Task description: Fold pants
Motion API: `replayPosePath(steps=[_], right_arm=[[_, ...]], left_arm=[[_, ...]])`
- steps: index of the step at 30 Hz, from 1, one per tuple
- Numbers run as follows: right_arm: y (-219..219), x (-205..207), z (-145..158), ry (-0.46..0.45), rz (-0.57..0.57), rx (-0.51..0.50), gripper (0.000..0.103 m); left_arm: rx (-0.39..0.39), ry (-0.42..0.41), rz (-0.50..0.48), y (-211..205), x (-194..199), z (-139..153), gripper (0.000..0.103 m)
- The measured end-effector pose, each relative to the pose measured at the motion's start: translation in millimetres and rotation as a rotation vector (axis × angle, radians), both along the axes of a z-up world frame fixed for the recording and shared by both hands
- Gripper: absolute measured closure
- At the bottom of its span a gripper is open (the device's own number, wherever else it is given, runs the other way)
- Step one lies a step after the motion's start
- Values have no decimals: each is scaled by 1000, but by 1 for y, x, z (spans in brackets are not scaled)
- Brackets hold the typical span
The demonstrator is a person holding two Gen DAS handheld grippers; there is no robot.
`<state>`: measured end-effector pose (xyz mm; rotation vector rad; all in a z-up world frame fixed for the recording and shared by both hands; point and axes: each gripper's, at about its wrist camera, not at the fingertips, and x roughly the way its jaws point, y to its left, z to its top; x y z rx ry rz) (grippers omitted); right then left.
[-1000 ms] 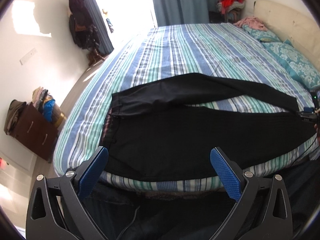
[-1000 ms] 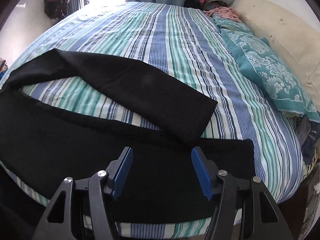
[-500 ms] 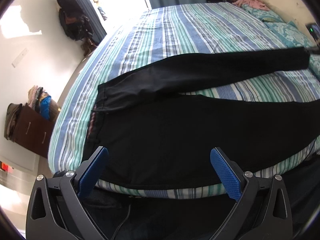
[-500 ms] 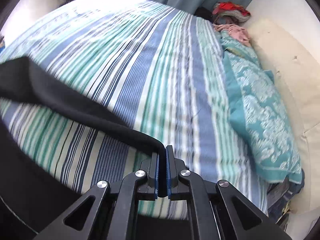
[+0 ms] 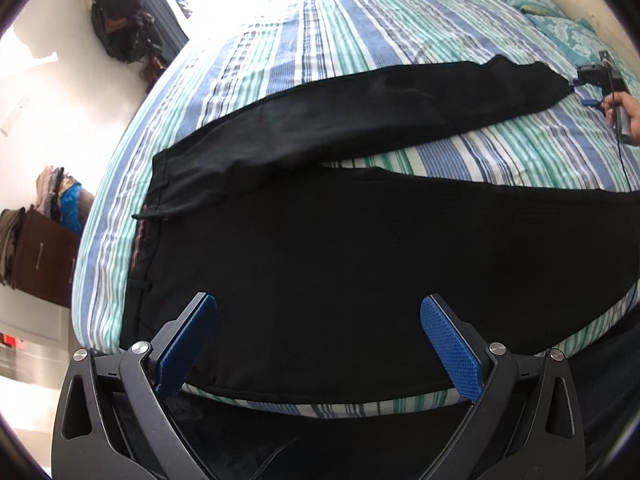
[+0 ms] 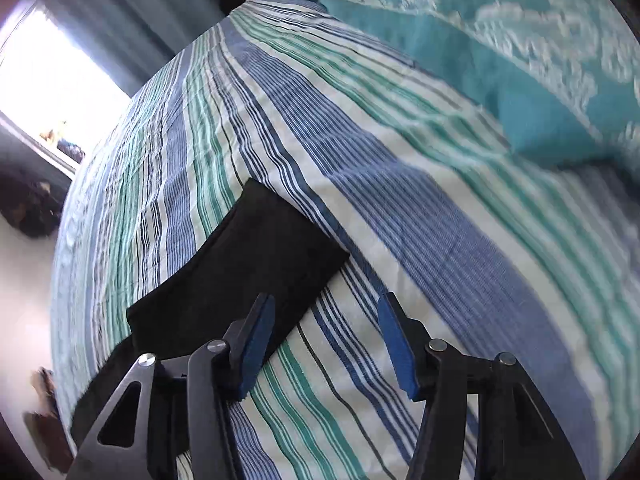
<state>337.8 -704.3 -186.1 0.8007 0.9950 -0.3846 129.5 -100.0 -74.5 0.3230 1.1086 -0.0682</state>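
Laying out black cloth pants (image 5: pixel 360 248) flat on striped blue-green bedsheet (image 5: pixel 360 28), legs apart in a V. Left gripper (image 5: pixel 318 344) hovering spread, near leg and waist just ahead of jaws. Right gripper (image 6: pixel 326 344) spread, empty, far leg's cuff (image 6: pixel 256 256) just ahead-left of jaws. Probably regripping next, carrying one leg onto the other.

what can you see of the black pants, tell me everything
The black pants lie flat on the striped bedsheet, plain dark matte cloth. The waistband points toward the bed's left edge, and the two legs spread apart in a V. The far leg's hem lies loose beside the open right gripper; the open left gripper hovers over the near leg.
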Motion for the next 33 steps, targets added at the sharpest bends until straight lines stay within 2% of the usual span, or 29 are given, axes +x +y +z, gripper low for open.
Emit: replayPosePath(steps=[2,4,5,6,7,8,9,10,12,13,15,16,18,20,22,23,24,25,26,28,30,31,33], right_arm=[[-1,0,-22,-72,-64,94,47],[-1,5,-22,-151,-117,85,47],[-1,11,-22,-163,-112,93,58],[2,20,-18,-123,-86,51,91],[10,29,-5,-88,-19,-52,91],[17,31,9,-74,41,-196,91],[22,31,15,-29,74,-327,89],[18,29,10,16,78,-353,87],[7,24,-10,99,50,-296,72],[6,19,-11,91,38,-296,71],[13,13,-1,92,12,-377,46],[22,10,7,98,-5,-445,44],[45,3,29,14,9,-503,44],[79,9,43,-89,132,-445,44],[125,24,47,-158,294,-342,44],[152,34,45,-183,377,-293,44],[181,40,42,-194,463,-261,41],[213,45,36,-190,544,-259,39],[240,47,30,-180,612,-275,35],[285,47,8,-133,708,-311,35],[303,45,-17,-27,718,-339,34],[303,37,-13,-60,678,-359,34],[301,15,0,-48,583,-361,34]], left_arm=[[10,11,18,1,3,-6,1],[21,28,33,2,5,-13,1],[27,40,40,2,6,-17,1],[32,51,50,4,7,-19,1],[35,54,62,7,9,-21,1],[35,48,79,11,12,-21,1],[35,41,95,16,16,-22,1],[37,34,106,20,22,-23,1],[45,-5,124,28,41,-23,1],[54,-40,136,32,56,-20,1],[47,-119,165,37,92,-10,1],[32,-153,173,39,112,-8,1],[37,-201,198,39,154,-15,1],[103,-206,238,37,191,-43,1],[215,-121,268,38,216,-88,0],[241,-80,268,42,220,-109,0],[201,-120,269,47,214,-114,0],[165,-168,279,53,208,-111,1],[145,-158,289,58,205,-111,1],[108,-117,339,72,204,-105,0],[71,-81,398,88,198,-94,1],[41,-88,404,93,186,-84,2],[-14,-130,364,96,155,-65,2]])
